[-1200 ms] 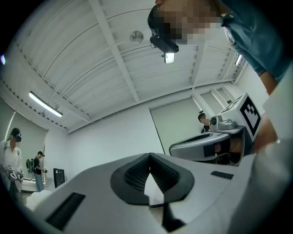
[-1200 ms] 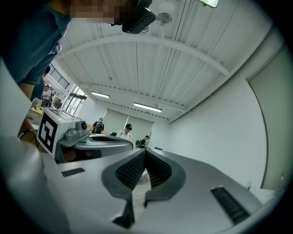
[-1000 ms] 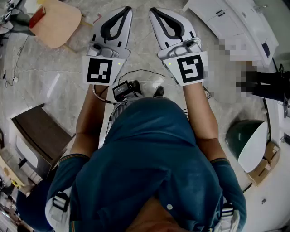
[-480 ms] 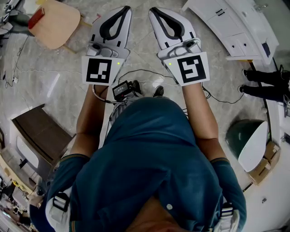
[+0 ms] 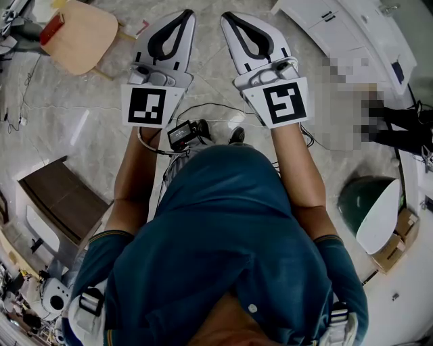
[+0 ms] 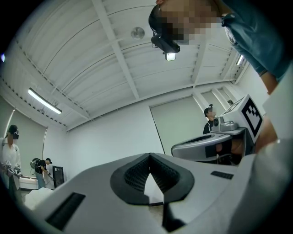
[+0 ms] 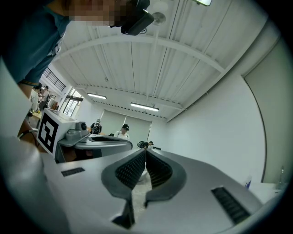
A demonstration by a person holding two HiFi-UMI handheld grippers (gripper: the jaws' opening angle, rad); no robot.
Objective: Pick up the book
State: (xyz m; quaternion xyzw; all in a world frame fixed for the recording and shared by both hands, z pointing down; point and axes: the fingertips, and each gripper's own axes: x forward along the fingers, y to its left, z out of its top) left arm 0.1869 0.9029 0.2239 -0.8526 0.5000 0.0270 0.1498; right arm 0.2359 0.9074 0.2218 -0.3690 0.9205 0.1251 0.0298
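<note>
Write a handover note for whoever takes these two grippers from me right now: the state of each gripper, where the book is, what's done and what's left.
Left gripper: shut, nothing between its jaws, held out in front.
Right gripper: shut, nothing between its jaws, beside the left one and not touching it.
Book: not clearly in view. A red thing lies at the edge of the wooden table, far left in the head view. It is too small to tell whether it is the book.
Done: nothing so far; no book is held.
Left: find the book, open a gripper, close on the book and lift it.
</note>
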